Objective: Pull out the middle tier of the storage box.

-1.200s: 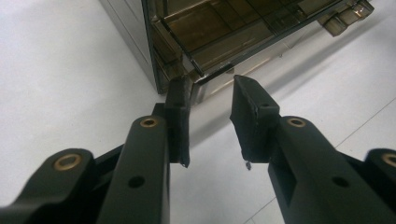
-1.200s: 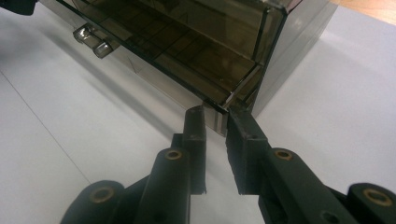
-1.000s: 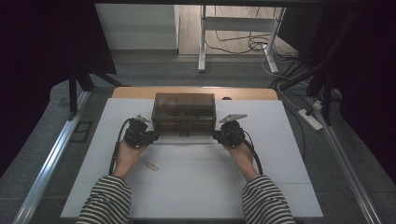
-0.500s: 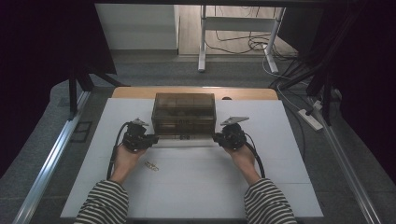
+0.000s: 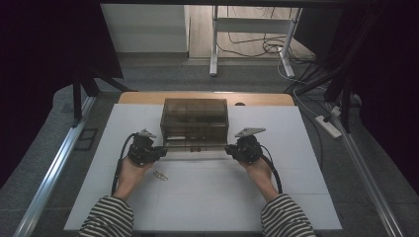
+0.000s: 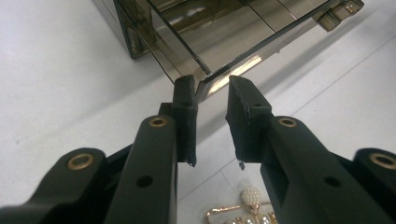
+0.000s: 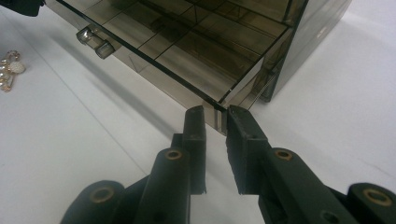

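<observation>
From above, a smoky transparent drawer box (image 5: 194,121) stands at the middle of the white table (image 5: 296,173), its lowest drawer (image 5: 195,145) pulled out toward the person. The left gripper (image 5: 159,151) sits at the drawer's left front corner and the right gripper (image 5: 230,151) at its right front corner, each held by a hand in a striped sleeve; a small gold and pearl piece of jewellery (image 5: 160,175) lies on the table just beside the left hand. In the left gripper view, the jaws stand a little apart with the drawer's front corner (image 6: 205,77) at their tips; whether the pads press on it cannot be told. Pearl jewellery (image 6: 247,205) lies below the jaws. In the right gripper view, the two jaws straddle the drawer's other front corner (image 7: 217,109), their tips on either side of its wall, clamped on it. The drawer's handle (image 7: 95,42) shows farther along its front.
</observation>
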A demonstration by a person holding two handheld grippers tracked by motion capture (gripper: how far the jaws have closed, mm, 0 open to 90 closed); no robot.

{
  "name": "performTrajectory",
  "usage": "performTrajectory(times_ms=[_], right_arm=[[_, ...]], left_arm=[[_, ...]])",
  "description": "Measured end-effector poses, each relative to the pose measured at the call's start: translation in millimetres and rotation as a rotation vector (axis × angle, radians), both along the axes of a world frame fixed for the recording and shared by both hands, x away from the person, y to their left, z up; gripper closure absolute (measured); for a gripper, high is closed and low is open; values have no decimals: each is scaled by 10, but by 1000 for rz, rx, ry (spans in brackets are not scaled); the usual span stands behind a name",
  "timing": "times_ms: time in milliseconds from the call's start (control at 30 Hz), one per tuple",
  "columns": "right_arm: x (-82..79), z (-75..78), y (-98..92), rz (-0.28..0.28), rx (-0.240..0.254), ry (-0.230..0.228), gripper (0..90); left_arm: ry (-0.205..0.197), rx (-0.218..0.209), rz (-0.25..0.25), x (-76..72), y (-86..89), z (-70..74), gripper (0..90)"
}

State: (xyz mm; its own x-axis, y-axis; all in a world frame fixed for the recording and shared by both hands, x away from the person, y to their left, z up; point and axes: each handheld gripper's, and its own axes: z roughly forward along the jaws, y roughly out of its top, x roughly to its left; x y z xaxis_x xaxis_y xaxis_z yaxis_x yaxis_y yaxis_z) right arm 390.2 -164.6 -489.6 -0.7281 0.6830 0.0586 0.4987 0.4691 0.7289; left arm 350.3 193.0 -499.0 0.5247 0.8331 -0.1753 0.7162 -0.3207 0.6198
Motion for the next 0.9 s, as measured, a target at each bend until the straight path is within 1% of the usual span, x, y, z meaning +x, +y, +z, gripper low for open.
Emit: performTrajectory(times_ms=[233, 367, 667, 767, 900], right_arm=[[-54, -5, -16, 9, 5, 2, 770], [-84, -18, -27, 16, 7, 6, 770], [-127, -59, -32, 25, 4, 13, 770], [-124, -71, -39, 28, 5, 17, 769], [-127, -77, -37, 27, 5, 13, 769]], left_arm=[[-1, -5, -2, -57, -1, -5, 723], [3, 1, -7, -89, -3, -22, 723], [11, -7, -1, -118, 9, -63, 727], [7, -2, 2, -126, 3, -76, 728], [1, -7, 8, -133, -1, -84, 728]])
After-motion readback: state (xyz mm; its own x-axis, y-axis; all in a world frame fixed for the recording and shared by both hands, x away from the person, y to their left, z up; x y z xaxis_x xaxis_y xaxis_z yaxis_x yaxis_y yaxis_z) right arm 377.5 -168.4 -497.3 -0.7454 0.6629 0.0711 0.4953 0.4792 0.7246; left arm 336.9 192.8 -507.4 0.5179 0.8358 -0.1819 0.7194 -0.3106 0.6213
